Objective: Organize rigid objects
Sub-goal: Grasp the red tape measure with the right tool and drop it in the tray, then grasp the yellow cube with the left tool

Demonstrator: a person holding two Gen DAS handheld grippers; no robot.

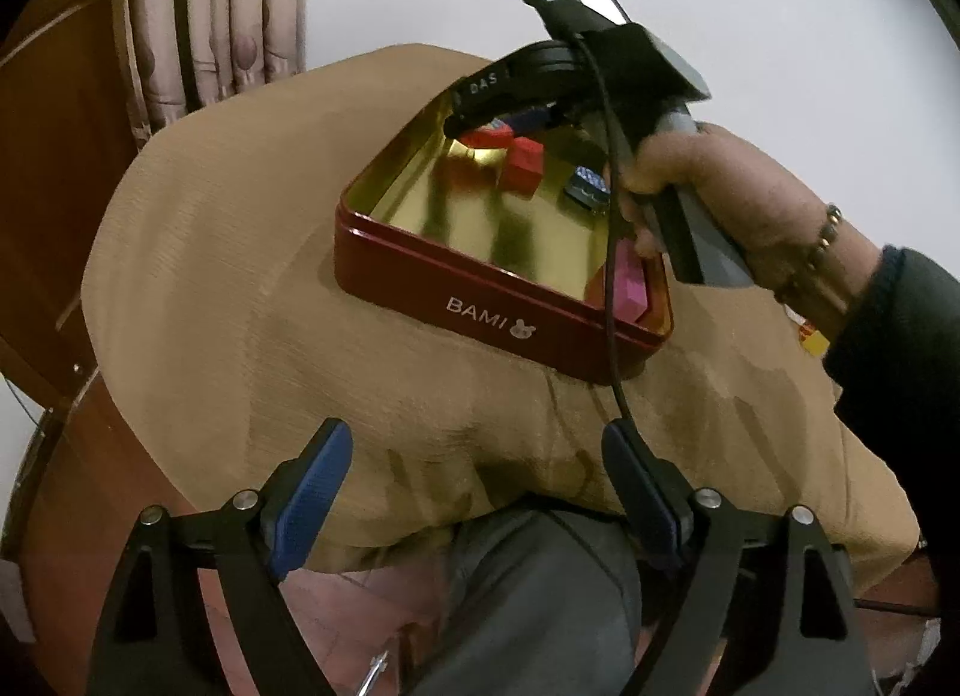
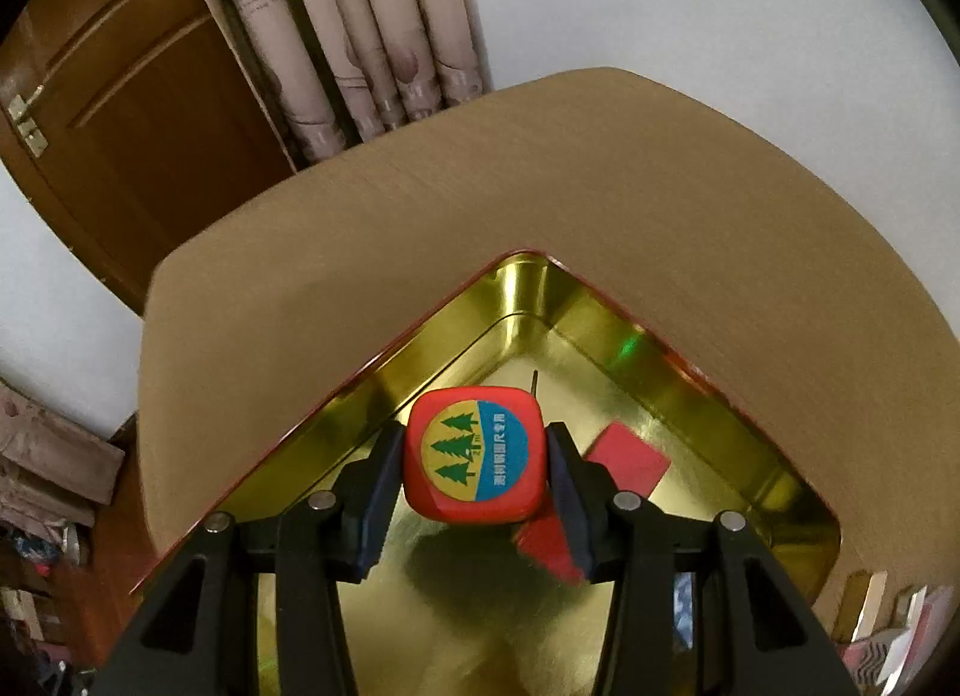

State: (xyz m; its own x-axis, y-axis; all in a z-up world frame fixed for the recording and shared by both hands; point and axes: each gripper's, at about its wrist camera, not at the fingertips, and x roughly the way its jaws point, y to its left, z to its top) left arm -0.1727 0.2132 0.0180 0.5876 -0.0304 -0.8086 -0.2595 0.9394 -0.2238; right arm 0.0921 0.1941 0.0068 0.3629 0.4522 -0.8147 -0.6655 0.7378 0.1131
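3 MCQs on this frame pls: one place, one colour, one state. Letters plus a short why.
1. Where is the right gripper?
A. over the open tin
B. over the bare floor
C. beside the curtain

2. What colour is the tin's outer wall?
A. green
B. dark red
C. white

3. What state is the left gripper in?
A. shut on a block
B. shut on the cable
C. open, nothing between its jaws

Key:
1 A, the gold tin floor lies right below the red tape measure that it holds.
2 B, the wall bearing the word BAMI is dark red.
3 C, only the tan tablecloth shows between the spread jaws.
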